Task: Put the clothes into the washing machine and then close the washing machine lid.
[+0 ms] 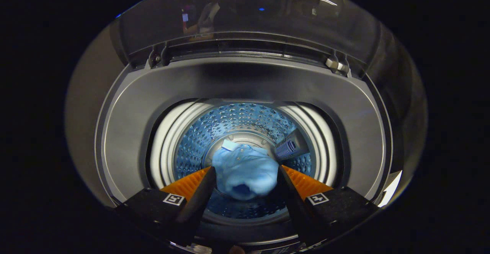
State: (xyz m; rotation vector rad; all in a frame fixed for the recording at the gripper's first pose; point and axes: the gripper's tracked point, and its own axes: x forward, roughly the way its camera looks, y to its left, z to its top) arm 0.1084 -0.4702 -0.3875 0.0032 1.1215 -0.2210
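I look straight down into the washing machine's drum [199, 139], a perforated steel tub lit blue. A crumpled light blue garment [245, 171] sits in the drum over its round base, seen in the gap between my fingers and slightly blurred. My gripper [245, 175] hovers above the tub opening with its fingers spread wide; the cloth's edges line up with the fingertips, but it looks to be below them, not pinched. The tinted see-through lid [245, 16] stands raised at the far side of the machine.
A wide grey top panel [126, 131] rings the opening. Lid hinges [337, 64] sit at the back edge. A small lint filter box [291, 146] is fixed to the drum wall just beyond the right finger.
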